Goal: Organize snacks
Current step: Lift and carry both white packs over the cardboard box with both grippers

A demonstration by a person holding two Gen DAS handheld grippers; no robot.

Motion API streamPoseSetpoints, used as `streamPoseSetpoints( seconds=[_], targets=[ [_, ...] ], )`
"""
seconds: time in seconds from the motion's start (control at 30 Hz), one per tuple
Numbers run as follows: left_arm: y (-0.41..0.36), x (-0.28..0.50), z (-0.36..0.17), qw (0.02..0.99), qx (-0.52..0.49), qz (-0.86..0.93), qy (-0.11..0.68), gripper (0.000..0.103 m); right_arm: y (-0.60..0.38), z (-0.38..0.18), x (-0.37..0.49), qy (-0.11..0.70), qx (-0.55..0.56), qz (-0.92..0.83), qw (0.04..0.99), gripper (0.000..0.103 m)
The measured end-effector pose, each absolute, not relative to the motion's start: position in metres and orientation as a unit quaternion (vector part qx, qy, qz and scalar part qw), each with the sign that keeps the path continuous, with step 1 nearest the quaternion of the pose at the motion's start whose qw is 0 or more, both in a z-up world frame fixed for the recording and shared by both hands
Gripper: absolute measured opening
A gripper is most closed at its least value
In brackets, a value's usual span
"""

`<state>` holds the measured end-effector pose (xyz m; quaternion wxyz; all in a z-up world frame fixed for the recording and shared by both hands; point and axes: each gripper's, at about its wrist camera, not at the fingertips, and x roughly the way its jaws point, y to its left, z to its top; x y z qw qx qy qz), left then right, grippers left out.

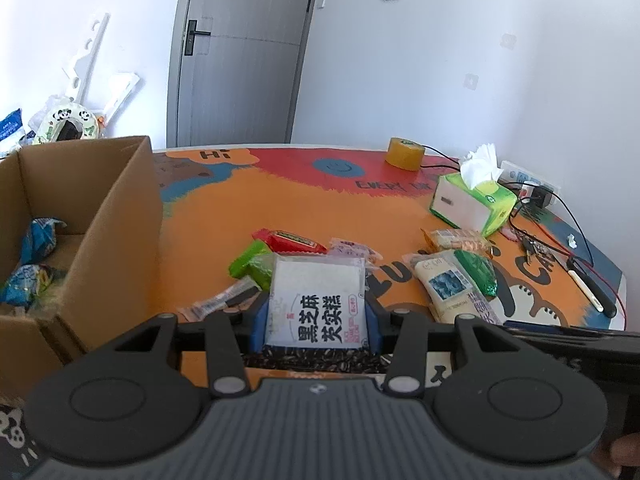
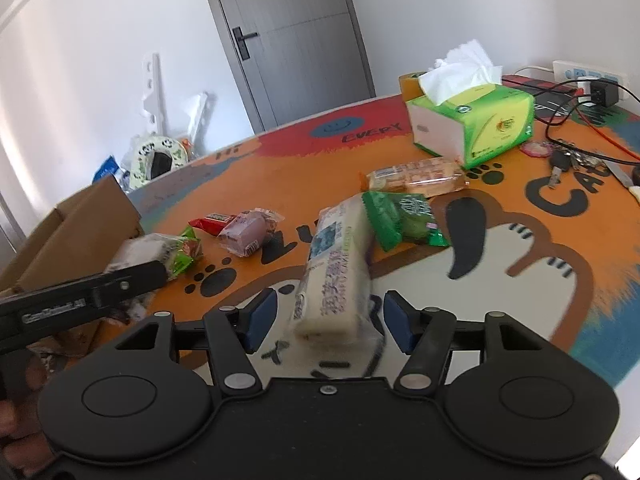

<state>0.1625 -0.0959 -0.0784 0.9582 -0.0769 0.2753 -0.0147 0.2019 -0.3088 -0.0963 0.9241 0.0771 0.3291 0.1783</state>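
Two fisheye views were taken along two hand-held grippers above a round surface (image 1: 224, 216) printed with orange, red and blue cartoon art. The left hand-held gripper (image 1: 316, 316) was closed on a flat white sesame snack packet (image 1: 318, 304) with black lettering, its blue pads pressed against the packet's two side edges; the packet appeared to be lifted clear of the surface, probably so that it could be carried to the cardboard box (image 1: 120, 216) standing open just to the left. Two blue-wrapped snacks (image 1: 38, 240) were already lying inside that box, which suggests it was being used as the collecting place. The right hand-held gripper (image 2: 330, 320) was held open, its blue pads standing apart on either side of a long pale cracker pack (image 2: 340, 276) without touching it; the pack looked blurred, and whether it was resting on the surface or dropping could not be told. More snacks were left loose on the surface: a green packet (image 2: 404, 216) overlapping the far end of the cracker pack, a clear-wrapped biscuit pack (image 2: 416, 176) beyond it, and a pink packet (image 2: 248, 228) and a red bar (image 2: 210, 222) further left. A green tissue box (image 2: 476, 120) was set well apart near the far edge, beside cables and keys, outside the sorting.
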Motion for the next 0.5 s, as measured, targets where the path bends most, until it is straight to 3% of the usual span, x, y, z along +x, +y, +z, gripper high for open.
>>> streamPoseSetpoints(
  seconds=[0.23,0.43,0.5],
  targets=[
    [-0.086,0.166,-0.078,0.958,-0.082,-0.007,0.275,0.046,-0.290,-0.100,0.215,0.328,0.060,0.147,0.931,0.073],
    [-0.082,0.169,-0.082,0.956,-0.085,-0.007,0.282,0.046,-0.280,-0.105,0.220,0.333,0.050,0.142,0.931,0.073],
    [-0.081,0.171,-0.083,0.955,-0.085,-0.006,0.285,0.046,-0.276,-0.107,0.220,0.330,0.038,0.136,0.933,0.068]
  ],
)
